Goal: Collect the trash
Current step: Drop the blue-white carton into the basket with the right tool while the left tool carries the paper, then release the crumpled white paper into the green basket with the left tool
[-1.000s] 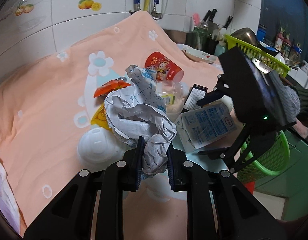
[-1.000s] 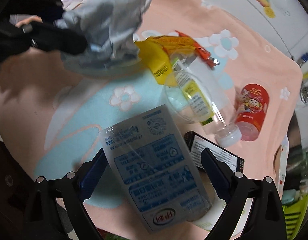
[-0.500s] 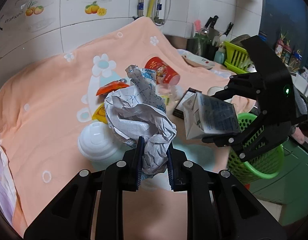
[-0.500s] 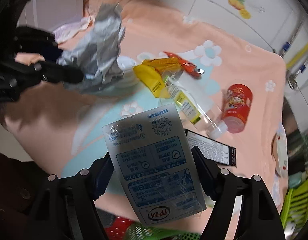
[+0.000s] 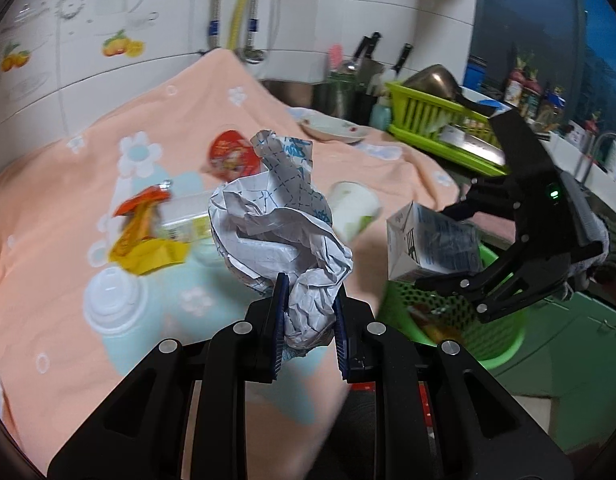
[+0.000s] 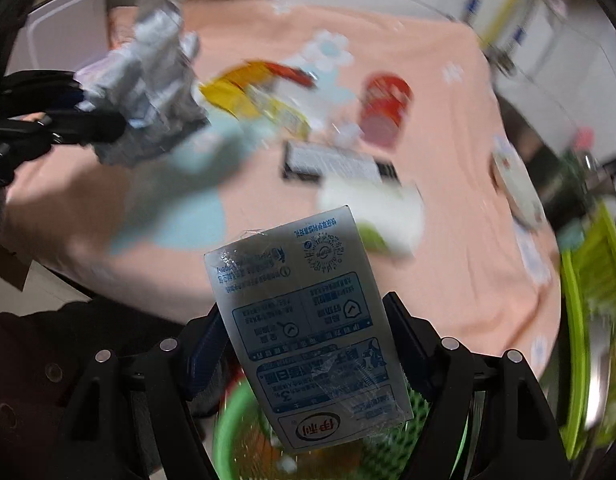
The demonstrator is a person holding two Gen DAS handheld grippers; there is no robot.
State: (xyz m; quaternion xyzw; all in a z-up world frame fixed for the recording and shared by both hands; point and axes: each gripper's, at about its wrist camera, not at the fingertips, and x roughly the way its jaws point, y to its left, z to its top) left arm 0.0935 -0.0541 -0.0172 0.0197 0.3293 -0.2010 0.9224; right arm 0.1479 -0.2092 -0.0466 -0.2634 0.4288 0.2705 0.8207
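Cardboard, thin and empty-looking, is what you hold in your right gripper (image 6: 308, 364): the milk carton (image 6: 308, 320) sits clamped between both pads by its two broad sides, directly over the green basket (image 6: 243, 440) below the fingers. It should be light and a little springy; squeeze harder and the walls will likely cave, and the glossy print may let it slip, so a hold at mid-body, as now, looks sound. Its long axis runs forward along your fingers and tilts slightly left, with the branded end toward the camera and the far end out past the fingertips.

Your left gripper (image 5: 310, 320) is pinched tight on the crumpled paper (image 5: 279, 228), gripping only its lower tail. Most of the wad bulges up and ahead of the tips, soft, featherlight and easily crushed. It has no true long axis, though the highest twist points up and away from you. From this gripper, the basket lies off to the right, beyond the edge of the peach cloth (image 5: 67, 200).
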